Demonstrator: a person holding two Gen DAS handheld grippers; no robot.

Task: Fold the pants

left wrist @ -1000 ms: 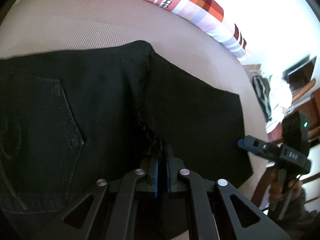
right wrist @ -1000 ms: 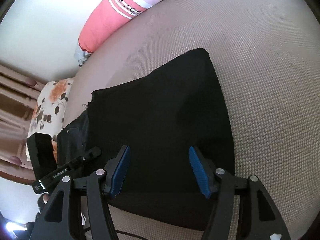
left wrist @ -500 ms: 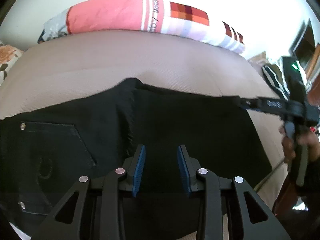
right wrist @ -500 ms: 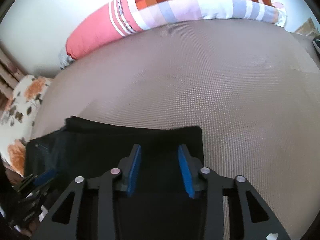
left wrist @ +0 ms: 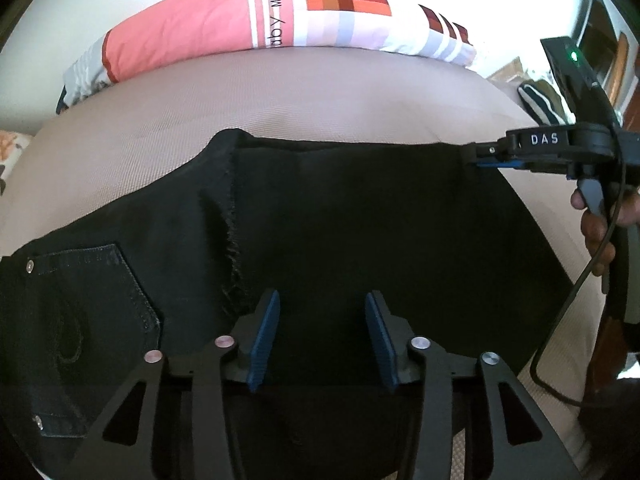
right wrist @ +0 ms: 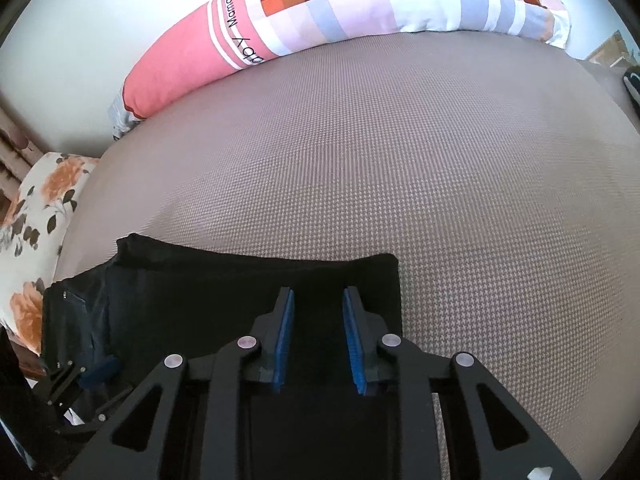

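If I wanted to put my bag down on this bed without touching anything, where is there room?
The widest bare stretch of the bed cover lies between the black pants and the long patchwork pillow by the wall, and runs on to the right of the pants. The near side is crowded: the pants and both open grippers, left gripper and right gripper, sit there.

Black denim pants (left wrist: pixel 360 232): matt, coarse cloth, frayed raw seam, stitched pocket, small shiny metal rivets. Taupe woven bed cover (right wrist: pixel 400 160): rough, fine houndstooth weave. Left tool (left wrist: pixel 322 336): matt black plastic, ribbed blue pads (left wrist: pixel 264 340), dull metal pins. Pink checked bolster (left wrist: pixel 248 28): smooth printed cloth.
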